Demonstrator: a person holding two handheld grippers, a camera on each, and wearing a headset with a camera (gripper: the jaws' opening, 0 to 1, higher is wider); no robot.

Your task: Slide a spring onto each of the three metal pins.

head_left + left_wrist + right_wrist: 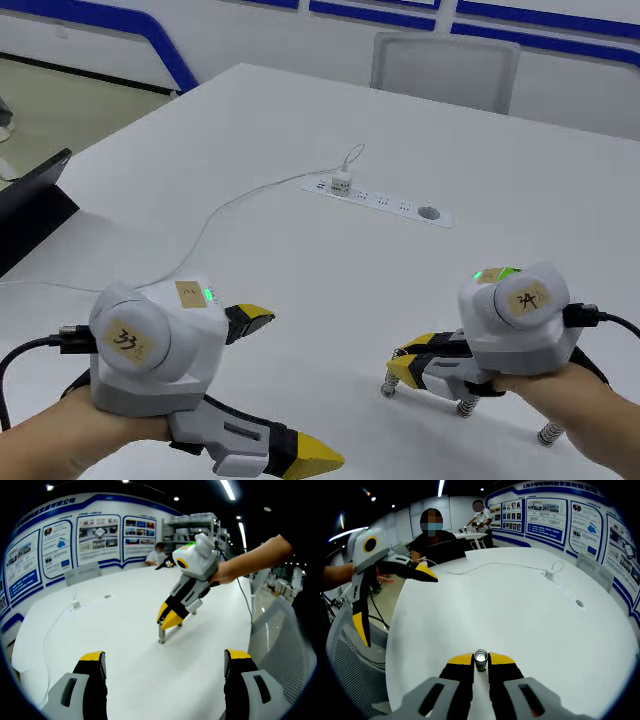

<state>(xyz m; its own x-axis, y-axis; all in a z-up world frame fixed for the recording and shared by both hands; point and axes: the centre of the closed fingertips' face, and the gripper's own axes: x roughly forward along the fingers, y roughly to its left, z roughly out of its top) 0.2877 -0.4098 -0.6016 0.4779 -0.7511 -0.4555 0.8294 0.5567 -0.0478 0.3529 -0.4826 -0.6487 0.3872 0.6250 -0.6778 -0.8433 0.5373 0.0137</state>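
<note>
The right tool (480,656) clenches the top of a spring-wrapped pin (161,635) upright on the surface (300,250); two more pins (466,405) stand just right. The left tool (293,390) is released, well left.

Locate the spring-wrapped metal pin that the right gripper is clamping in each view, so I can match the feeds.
Head view: the spring-wrapped metal pin is lower right of centre, under the right gripper's yellow tips.
Left gripper view: the pin is at centre, below the right gripper, its foot at the white table.
Right gripper view: the pin is at bottom centre, seen end-on between shut jaws.
Shared landmark: the small white charger cube.
</note>
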